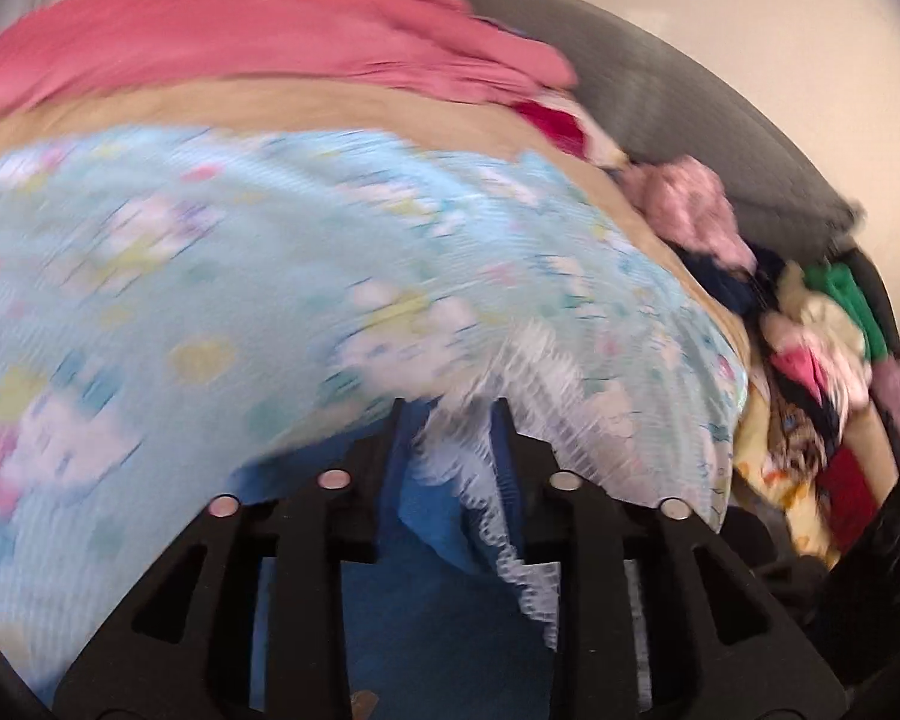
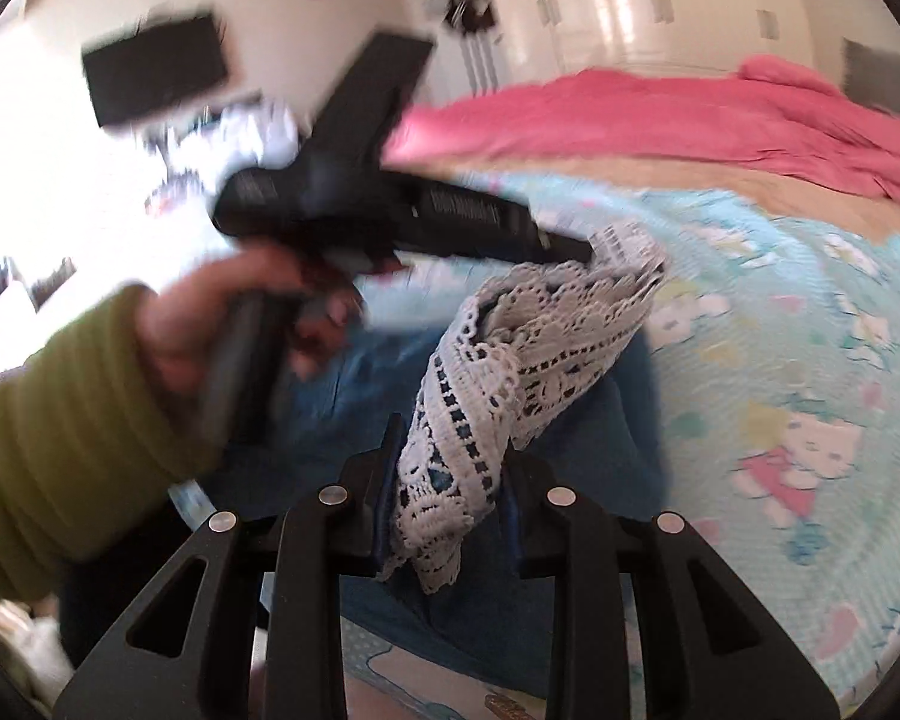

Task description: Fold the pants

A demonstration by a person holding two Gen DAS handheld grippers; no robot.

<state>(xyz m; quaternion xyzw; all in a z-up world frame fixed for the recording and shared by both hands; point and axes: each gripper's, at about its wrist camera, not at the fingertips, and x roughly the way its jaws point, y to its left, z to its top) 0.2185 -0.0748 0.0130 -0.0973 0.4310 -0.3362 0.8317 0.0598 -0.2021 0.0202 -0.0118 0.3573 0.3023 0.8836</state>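
At nine o'clock in the right wrist view, a hand (image 2: 210,324) in a green sleeve (image 2: 60,438) carries the left tongs (image 2: 594,252), whose tips meet the far end of the lace trim (image 2: 546,336). In that tool's own view the left tongs (image 1: 450,414) have blurred white lace between the fingers; they look clamped on it, though the blur leaves that a judgement.

At six o'clock the right tongs (image 2: 450,438) are clamped on the near end of the same lace edge. The pants (image 2: 498,540), blue with the white lace border, hang between the two tools over the bed's cartoon-print sheet (image 2: 780,360), the blue cloth sagging below.

At twelve to two o'clock a pink blanket (image 2: 660,120) lies across the far side of the bed.

The step in hand looks like carrying one edge over to make a fold. The next move calls for keeping both grips even, laying the edge flat on the sheet, then letting go.
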